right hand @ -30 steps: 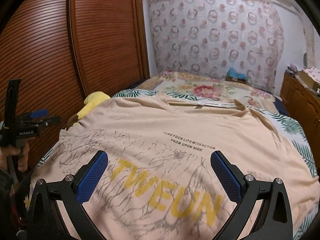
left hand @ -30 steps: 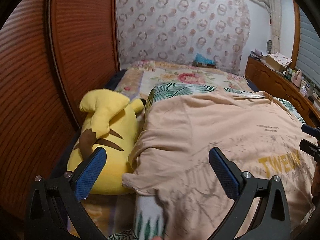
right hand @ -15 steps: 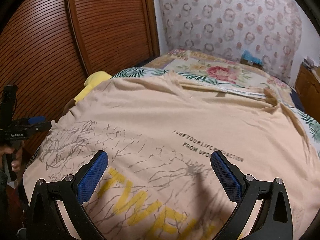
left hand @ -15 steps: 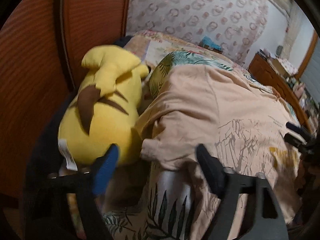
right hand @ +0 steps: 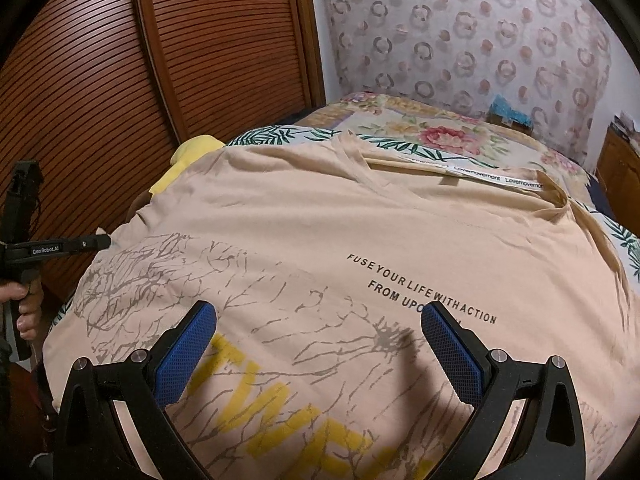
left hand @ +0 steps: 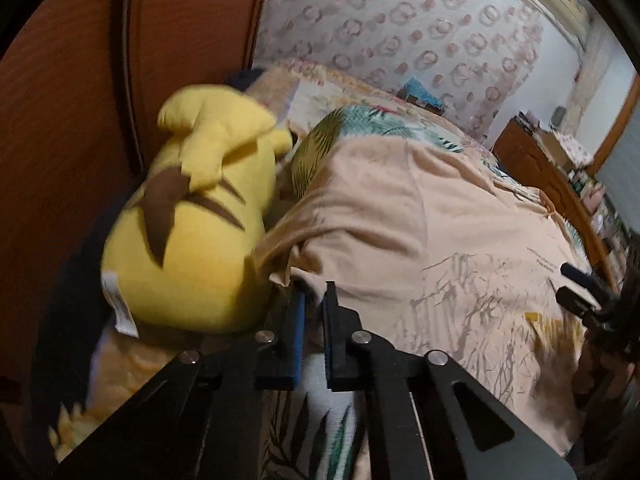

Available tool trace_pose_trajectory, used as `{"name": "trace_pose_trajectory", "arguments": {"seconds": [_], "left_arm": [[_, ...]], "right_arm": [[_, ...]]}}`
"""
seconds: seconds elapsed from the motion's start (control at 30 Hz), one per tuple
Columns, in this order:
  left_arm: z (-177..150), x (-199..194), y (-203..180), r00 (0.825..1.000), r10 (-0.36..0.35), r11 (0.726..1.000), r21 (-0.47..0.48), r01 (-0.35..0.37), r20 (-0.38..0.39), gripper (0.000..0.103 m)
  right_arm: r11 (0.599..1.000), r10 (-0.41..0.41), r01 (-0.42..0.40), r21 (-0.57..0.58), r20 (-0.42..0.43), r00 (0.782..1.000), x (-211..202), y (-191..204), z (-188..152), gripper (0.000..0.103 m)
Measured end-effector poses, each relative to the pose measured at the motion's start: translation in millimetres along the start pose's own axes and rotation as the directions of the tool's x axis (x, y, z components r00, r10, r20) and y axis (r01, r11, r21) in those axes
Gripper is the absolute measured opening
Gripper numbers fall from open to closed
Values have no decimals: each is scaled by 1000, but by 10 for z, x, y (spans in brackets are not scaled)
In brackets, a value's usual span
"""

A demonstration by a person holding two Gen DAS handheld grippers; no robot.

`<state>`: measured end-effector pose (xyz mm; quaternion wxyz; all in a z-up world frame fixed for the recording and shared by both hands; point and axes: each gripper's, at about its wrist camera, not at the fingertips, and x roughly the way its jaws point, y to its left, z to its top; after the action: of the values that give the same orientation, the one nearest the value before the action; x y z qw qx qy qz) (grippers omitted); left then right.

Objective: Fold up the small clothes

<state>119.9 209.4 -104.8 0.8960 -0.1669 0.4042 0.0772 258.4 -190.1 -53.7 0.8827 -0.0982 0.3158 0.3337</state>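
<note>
1. Bed [right hand: 452,136]: fills both views, under a floral cover at the far end and a palm-leaf print sheet [left hand: 360,122] nearer.
2. Wardrobe doors [right hand: 224,40]: brown slatted wood, along the left of the bed.
3. Curtain [right hand: 472,28]: ring-and-dot pattern, behind the head of the bed.
4. T-shirt [right hand: 320,232]: beige, spread flat on the bed, print side up, neck toward the far end. Small black text reads "FUSE YOUR LIFE WITH ACTION / FROM UPO…", rest hidden behind a finger. Big yellow letters below, "TWE…" readable, rest cut off. Grey branch-like print around them. White neck tape repeats "Lovemovemont". Left-side edge hangs bunched over the bed's side.
5. Plush toy [left hand: 188,232]: yellow with brown stripes, lying between the wardrobe and the shirt's left edge, touching the shirt. White sewn tag at its lower side, text not readable.
6. Left gripper [left hand: 314,308]: jaws closing, blue pads nearly together on the bunched corner of the shirt's left edge; fabric sits between the tips. In the right wrist view it shows at far left, held by a hand [right hand: 28,312], white label "GenRobot.AI" on its body.
7. Right gripper [right hand: 320,320]: jaws wide apart, nothing between them, hovering over the yellow lettering at the shirt's lower middle.
8. Dresser [left hand: 556,184]: wooden, right of the bed, cluttered top, items too small to read.
</note>
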Motion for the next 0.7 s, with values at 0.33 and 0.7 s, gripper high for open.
{"name": "trace_pose_trajectory", "arguments": {"seconds": [0.33, 0.7], "left_arm": [[254, -318, -878, 987, -153, 966, 219, 140, 43, 7], [63, -299, -876, 990, -139, 969, 208, 136, 0, 45]], "right_arm": [[999, -15, 14, 32, 44, 999, -159, -12, -83, 103], [997, -40, 36, 69, 50, 998, -233, 81, -234, 103]]}}
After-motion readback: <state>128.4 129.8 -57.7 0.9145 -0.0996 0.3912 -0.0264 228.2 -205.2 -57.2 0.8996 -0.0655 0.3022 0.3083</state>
